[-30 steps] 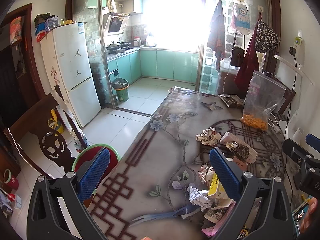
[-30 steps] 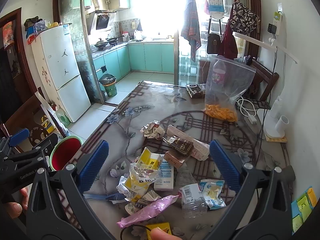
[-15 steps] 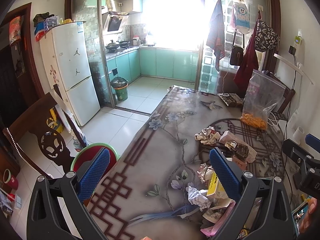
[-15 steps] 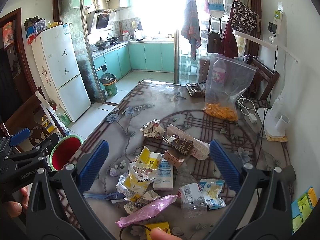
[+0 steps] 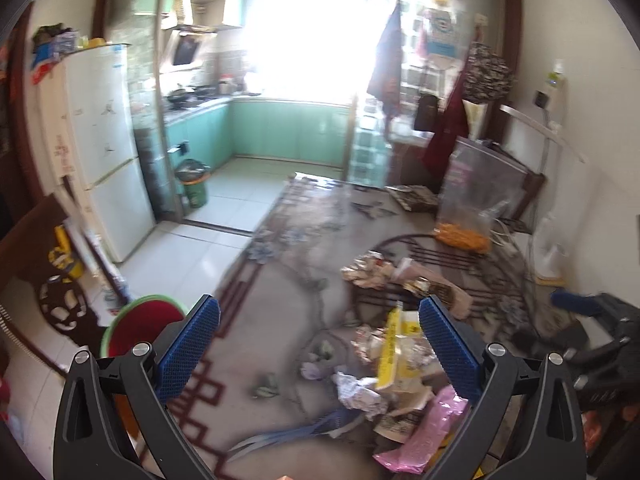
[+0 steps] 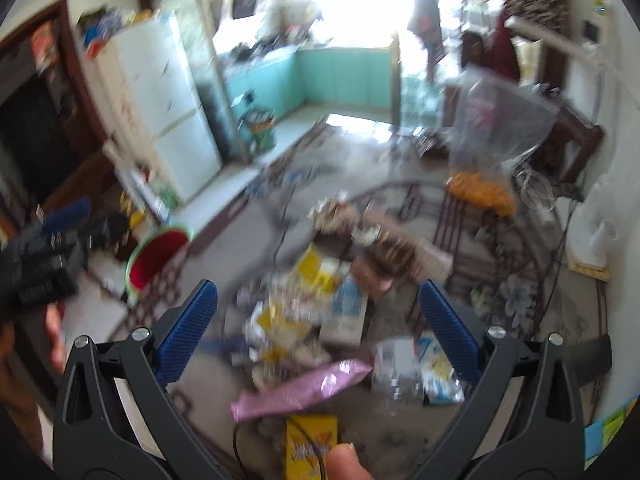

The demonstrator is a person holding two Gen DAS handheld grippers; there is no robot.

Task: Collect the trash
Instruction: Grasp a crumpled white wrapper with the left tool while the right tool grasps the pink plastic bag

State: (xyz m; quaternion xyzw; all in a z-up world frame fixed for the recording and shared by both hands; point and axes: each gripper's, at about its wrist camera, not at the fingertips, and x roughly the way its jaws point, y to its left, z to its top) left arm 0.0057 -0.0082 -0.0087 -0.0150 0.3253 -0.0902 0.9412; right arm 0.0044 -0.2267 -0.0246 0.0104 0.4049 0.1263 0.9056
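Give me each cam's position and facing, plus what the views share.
Left wrist: on the left gripper, looking along the table's left side toward the kitchen; both open fingers show, the right gripper at far right.
Right wrist: on the right gripper, over the trash; a fingertip shows.
Shared: pink wrapper, red basin.

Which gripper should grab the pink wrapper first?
Probably the right gripper: the pink wrapper lies between its open fingers. For the left gripper, it sits off to one side.
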